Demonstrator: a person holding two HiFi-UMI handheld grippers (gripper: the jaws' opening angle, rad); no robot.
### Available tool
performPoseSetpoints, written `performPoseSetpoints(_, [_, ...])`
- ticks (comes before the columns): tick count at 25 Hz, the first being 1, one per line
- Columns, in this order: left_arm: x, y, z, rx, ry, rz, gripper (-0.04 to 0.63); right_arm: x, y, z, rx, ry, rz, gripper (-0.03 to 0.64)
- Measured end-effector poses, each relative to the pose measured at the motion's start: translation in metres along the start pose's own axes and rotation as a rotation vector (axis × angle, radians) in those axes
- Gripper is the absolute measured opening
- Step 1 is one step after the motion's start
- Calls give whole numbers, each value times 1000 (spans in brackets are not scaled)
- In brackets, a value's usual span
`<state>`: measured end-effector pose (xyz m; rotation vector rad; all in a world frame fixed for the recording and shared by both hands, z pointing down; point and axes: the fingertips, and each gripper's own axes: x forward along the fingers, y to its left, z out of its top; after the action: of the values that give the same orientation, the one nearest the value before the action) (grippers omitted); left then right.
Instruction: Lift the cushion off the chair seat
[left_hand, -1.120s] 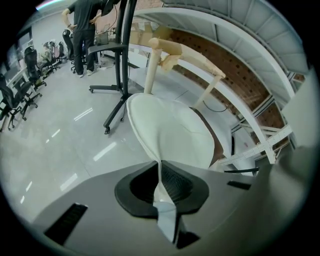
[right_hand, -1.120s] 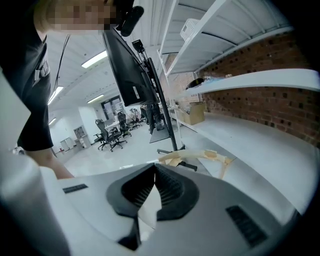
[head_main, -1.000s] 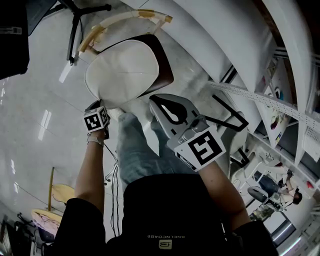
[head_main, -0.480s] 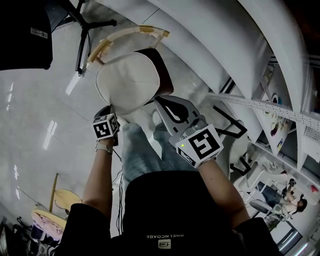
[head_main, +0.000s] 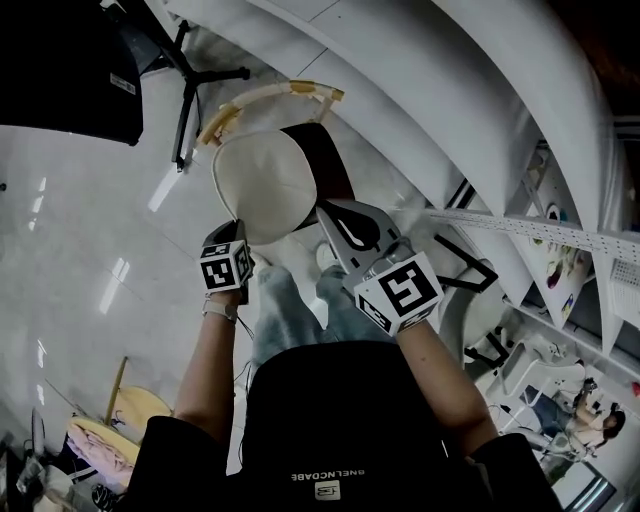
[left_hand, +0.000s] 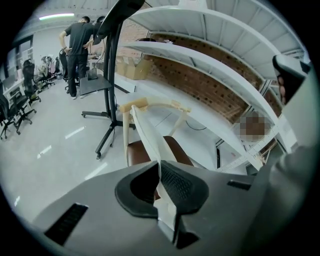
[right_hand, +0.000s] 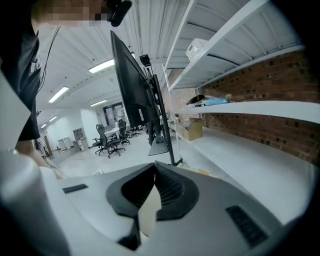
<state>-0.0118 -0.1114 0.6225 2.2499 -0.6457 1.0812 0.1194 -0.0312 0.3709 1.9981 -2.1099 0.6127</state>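
The cream cushion (head_main: 265, 185) hangs tilted above the brown chair seat (head_main: 328, 160), in front of the curved wooden backrest (head_main: 270, 95). My left gripper (head_main: 238, 233) is shut on the cushion's near edge. In the left gripper view the cushion (left_hand: 146, 136) rises edge-on from the closed left gripper (left_hand: 160, 166), with the seat (left_hand: 134, 153) and backrest (left_hand: 150, 105) below and behind it. My right gripper (head_main: 322, 206) grips the cushion's right edge. In the right gripper view, cream cushion fabric (right_hand: 149, 209) sits pinched between the pads of the shut right gripper (right_hand: 154, 171).
A black monitor on a wheeled stand (left_hand: 113, 75) stands left of the chair. White shelves (head_main: 450, 120) run along the right, over a brick wall (left_hand: 200, 65). People (left_hand: 77, 45) and office chairs (left_hand: 15, 105) are far across the floor. The holder's jeans-clad legs (head_main: 290, 310) are below the grippers.
Both grippers have risen with the cushion in them, the left one more. The cushion has come up off the seat and tipped steeper, baring more of the brown seat.
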Motion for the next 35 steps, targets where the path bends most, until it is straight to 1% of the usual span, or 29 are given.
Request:
performPoseSetpoints(7, [-33,-12,19,13,-43,-19,26,-3,9,6,-5,-16,17,11])
performPoseSetpoints(13, [-65,-12,41,25,-104,-9,25,2,22,14,-24,-34,50,11])
performPoseSetpoints(17, [-85,-8,49,0,-140,8,25,7,30,20,-42,-45,84,11])
performPoseSetpoints(21, [-108,-1,48,-19,-163,40,25,13,43,25,-63,-45,125,11])
performPoseSetpoints(27, [-145,8,45,-97,-230,76,25,20,61,30,-90,-48,194,11])
performPoseSetpoints(31, [-174,8,48,-117,-277,104,25,25,74,29,-103,-39,244,11])
performPoseSetpoints(35, [-205,9,55,-133,-342,139,24,33,93,29,-127,-33,311,11])
